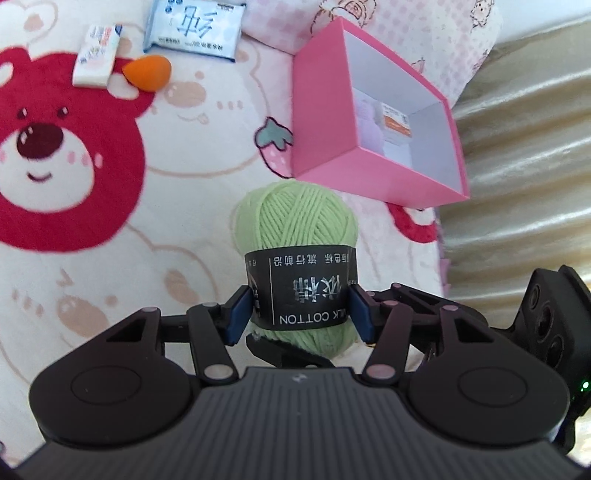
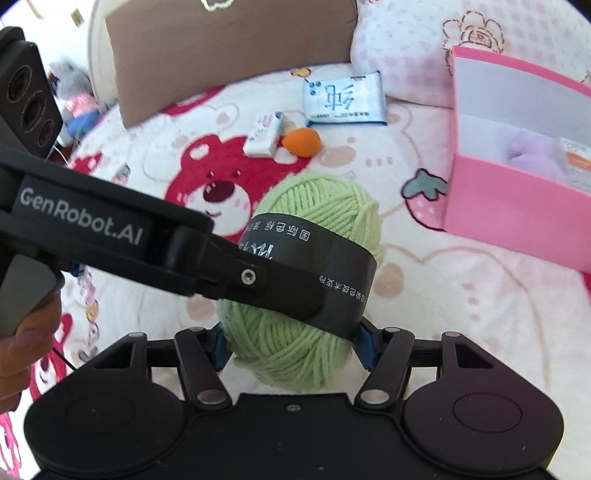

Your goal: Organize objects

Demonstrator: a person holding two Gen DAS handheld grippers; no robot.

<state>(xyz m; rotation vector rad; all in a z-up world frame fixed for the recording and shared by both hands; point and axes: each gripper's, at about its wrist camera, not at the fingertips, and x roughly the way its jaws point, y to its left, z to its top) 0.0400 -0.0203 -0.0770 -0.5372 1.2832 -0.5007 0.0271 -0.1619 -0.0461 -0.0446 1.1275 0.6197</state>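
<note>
A: Beside the pink box (image 1: 369, 162), just short of its near wall, the green yarn ball (image 1: 295, 236) is hanging clear of the bear-print blanket (image 1: 110, 221). The left gripper (image 1: 298, 314) is clamping its jaws on the black label band (image 1: 306, 295), and the right gripper (image 2: 295, 343) is pinching the lower end of the same ball.

B: So both are holding it. What is already sitting inside that box?

A: A lilac yarn ball (image 2: 532, 151) with a white-and-orange label is lying at the bottom; nothing else is showing in there.

B: And what is waiting outside?

A: Well away from the box, across the blanket, a blue wet-wipes pack (image 1: 194, 27), a small white tissue packet (image 1: 96, 55) and an orange makeup sponge (image 1: 147, 70) are lying together, the sponge just beside the packet.

B: Then the job is looking under halfway: one item boxed, one in the air, three left.

A: Likely so, judging by how things are lying.
</note>
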